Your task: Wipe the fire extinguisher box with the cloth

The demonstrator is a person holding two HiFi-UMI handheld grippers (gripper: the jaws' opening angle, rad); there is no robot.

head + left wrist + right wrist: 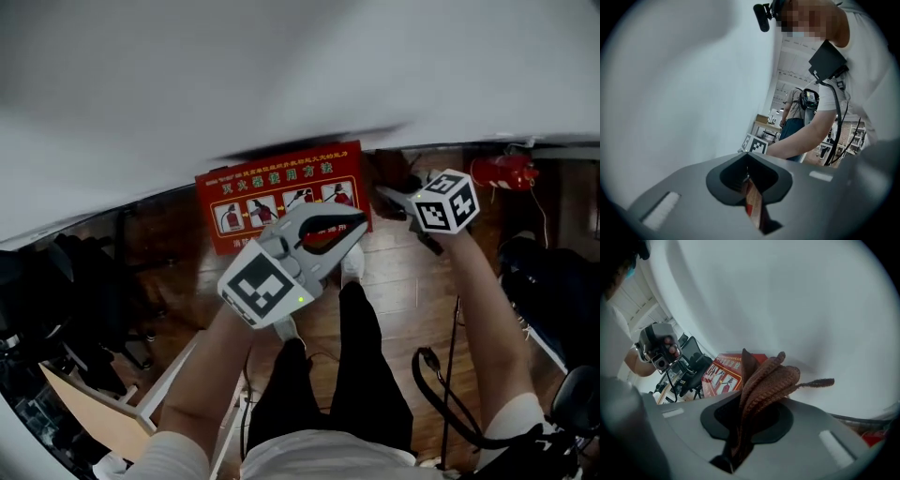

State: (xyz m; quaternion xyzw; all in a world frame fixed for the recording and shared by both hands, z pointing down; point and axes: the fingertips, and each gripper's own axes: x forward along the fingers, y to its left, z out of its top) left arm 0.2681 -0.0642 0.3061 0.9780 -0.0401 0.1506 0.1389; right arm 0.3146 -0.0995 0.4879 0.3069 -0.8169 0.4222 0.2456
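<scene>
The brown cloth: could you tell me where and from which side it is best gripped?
Take the bunched middle of the cloth, as the right tool holds it now, coming in along the folds. It is limp and ribbed, so a gathered grip leaves free folds past the tips for the box.

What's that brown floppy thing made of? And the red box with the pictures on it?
The cloth looks like soft knitted or woven fabric, brown and matte: ribbed rows show and it folds floppily. The fire extinguisher box looks hard and smooth, flat red with printed pictures. It may be painted metal or plastic; I cannot tell which.
</scene>
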